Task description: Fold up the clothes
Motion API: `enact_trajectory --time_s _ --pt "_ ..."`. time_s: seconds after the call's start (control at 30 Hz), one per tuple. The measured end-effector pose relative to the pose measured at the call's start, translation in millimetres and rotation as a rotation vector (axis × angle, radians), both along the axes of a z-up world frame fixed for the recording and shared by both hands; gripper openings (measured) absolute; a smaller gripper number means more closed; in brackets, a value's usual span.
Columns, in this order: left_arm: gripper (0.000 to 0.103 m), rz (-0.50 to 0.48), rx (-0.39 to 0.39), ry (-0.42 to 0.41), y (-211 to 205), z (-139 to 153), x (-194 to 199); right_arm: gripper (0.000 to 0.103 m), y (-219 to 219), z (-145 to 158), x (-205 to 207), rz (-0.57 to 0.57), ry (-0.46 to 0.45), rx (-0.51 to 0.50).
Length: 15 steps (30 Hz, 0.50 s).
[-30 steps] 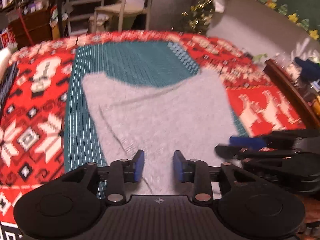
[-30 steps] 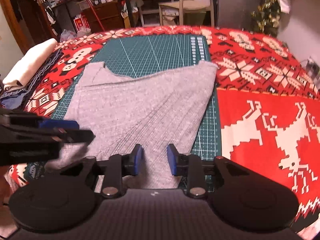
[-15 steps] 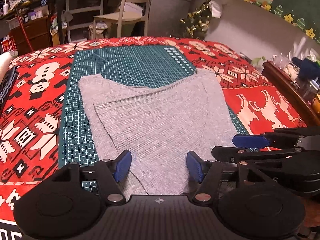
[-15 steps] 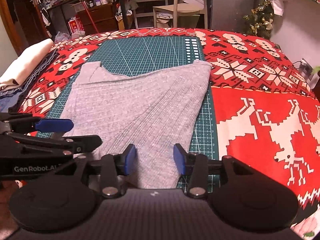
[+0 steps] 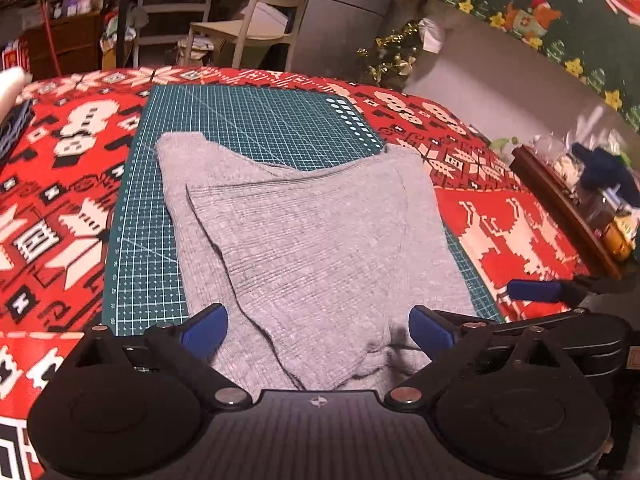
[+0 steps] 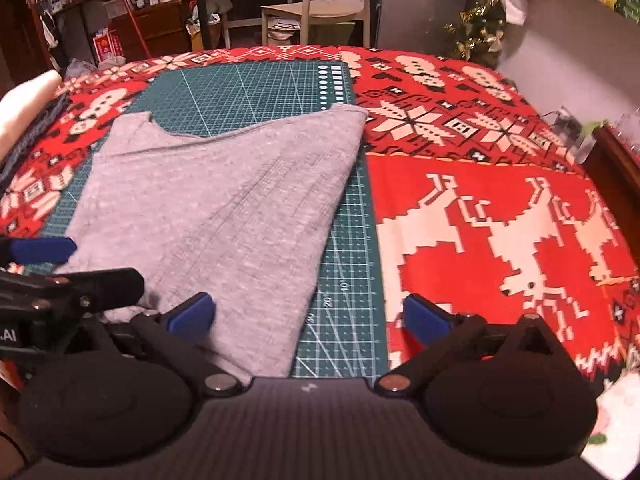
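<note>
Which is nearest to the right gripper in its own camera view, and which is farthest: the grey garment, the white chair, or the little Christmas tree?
1. Grey garment, on the green mat, right under the opening right gripper.
2. and 3. White chair, beyond the table, centre, and Christmas tree, back right: too close to call.

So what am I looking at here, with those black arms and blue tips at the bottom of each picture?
Those are hand-held tongs, one in each of a person's hands; no robot arm is involved. Each picture comes from a camera mounted on one set, looking forward along its blue tips. The left tongs and the right tongs are both opening and grip nothing. On the table, a grey top lies partly folded on a green cutting mat, over a red patterned cloth. In the right-hand view, the dark shape at the left edge is the other set of tongs.
</note>
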<state>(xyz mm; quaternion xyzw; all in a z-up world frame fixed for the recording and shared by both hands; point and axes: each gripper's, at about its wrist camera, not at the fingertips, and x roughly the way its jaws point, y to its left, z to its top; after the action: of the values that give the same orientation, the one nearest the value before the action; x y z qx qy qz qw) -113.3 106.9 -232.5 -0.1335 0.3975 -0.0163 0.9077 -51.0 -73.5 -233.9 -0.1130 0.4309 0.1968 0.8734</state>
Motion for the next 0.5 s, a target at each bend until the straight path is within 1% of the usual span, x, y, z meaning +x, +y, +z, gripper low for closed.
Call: enact_trajectory --time_s 0.1,0.17,0.23,0.3,0.37,0.43,0.5 --pt "0.098 0.001 0.007 -0.011 -1 8 -3 0.102 -1 8 -6 0.024 -0.053 -0.010" --pt "0.098 0.001 0.040 -0.047 -2 17 -6 0.102 -1 16 -11 0.045 -0.101 -0.014" --pt "0.099 -0.004 0.072 -0.088 -1 27 -8 0.102 1 23 -12 0.080 -0.110 -0.023" --pt "0.101 -0.001 0.103 -0.110 2 36 -7 0.102 3 30 -11 0.105 -0.113 -0.032" --pt "0.101 0.007 0.132 -0.117 5 42 -2 0.102 5 36 -9 0.117 -0.139 -0.023" --pt "0.101 0.027 0.149 -0.114 9 43 4 0.102 5 39 -3 0.122 -0.148 -0.005" --pt "0.101 0.047 0.165 -0.110 14 44 11 0.102 6 40 6 0.122 -0.162 -0.009"
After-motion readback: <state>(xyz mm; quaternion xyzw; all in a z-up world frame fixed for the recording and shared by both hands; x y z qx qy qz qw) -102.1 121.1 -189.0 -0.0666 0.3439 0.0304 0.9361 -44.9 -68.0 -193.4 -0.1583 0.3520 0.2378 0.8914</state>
